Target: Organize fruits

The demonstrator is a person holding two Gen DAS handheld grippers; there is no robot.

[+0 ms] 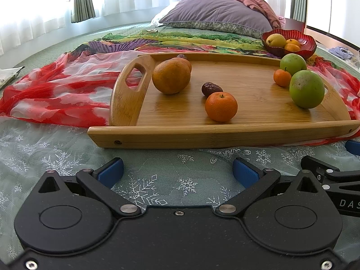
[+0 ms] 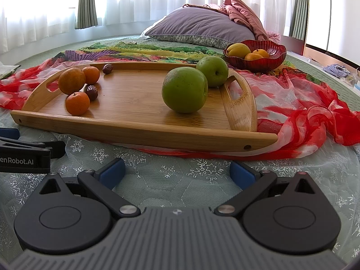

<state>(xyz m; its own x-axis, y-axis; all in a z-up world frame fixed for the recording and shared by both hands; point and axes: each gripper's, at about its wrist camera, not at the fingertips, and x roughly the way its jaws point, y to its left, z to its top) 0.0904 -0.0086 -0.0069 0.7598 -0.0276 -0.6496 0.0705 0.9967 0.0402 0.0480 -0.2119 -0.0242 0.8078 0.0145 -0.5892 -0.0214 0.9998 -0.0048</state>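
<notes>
A bamboo tray point(image 1: 202, 132) point(image 2: 139, 128) lies on the bed ahead of both grippers. On it are a large orange point(image 1: 171, 76) point(image 2: 71, 80), a small mandarin point(image 1: 221, 106) point(image 2: 77, 103), a dark date point(image 1: 210, 88) point(image 2: 91, 92), another mandarin point(image 1: 282, 77) and two green apples point(image 1: 306, 88) point(image 2: 184, 89), point(image 1: 293, 63) point(image 2: 212, 70). A second date point(image 2: 107, 68) sits at the tray's far rim. A red glass bowl point(image 1: 307, 45) point(image 2: 273, 56) behind the tray holds a yellow fruit and small oranges. My left gripper point(image 1: 177, 171) and right gripper point(image 2: 177, 172) hover open over the lace cloth, nothing between their fingers.
Red-and-white and multicoloured scarves point(image 1: 56, 90) point(image 2: 303, 112) lie under and around the tray. A purple pillow point(image 1: 216, 13) point(image 2: 200, 25) and pink bedding sit at the back, before white curtains. Each gripper's body shows at the other view's edge point(image 1: 333, 180) point(image 2: 24, 155).
</notes>
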